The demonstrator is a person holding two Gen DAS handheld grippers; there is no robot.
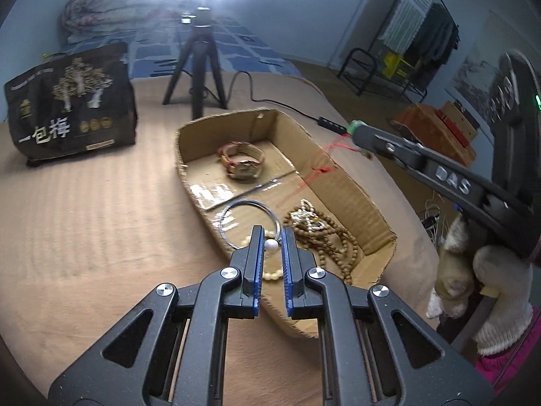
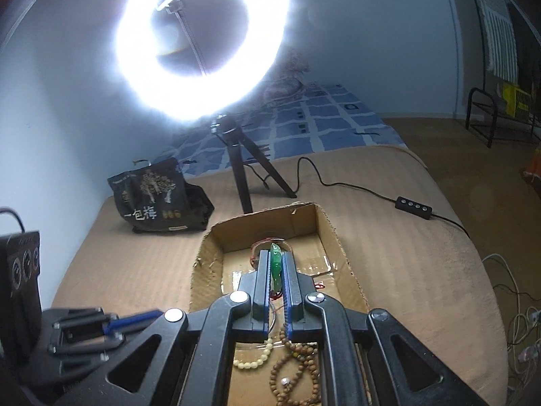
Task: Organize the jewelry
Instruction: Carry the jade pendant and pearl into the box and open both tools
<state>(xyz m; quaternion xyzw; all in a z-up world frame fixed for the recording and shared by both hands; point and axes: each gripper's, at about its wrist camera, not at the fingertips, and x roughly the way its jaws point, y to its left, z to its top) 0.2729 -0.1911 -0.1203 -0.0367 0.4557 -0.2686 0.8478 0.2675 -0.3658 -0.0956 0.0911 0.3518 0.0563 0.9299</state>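
Jewelry fills the cardboard box (image 1: 351,199): watch (image 1: 244,162), wooden beads (image 1: 333,240); left gripper (image 1: 271,237) pinches a pearl (image 1: 271,245), right gripper (image 2: 276,264) a green pendant (image 2: 275,264).

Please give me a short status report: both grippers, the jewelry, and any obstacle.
Left hand-held gripper shut on pearl. Right hand-held gripper shut on green pendant. Both over cardboard box; watch, bead strings inside. No obstacle.

Black bag (image 1: 72,105) — Chinese characters "一包梅" in white, readable in both views; smaller gold print above illegible. Right gripper (image 1: 359,135) arm — raised letters "DAS".
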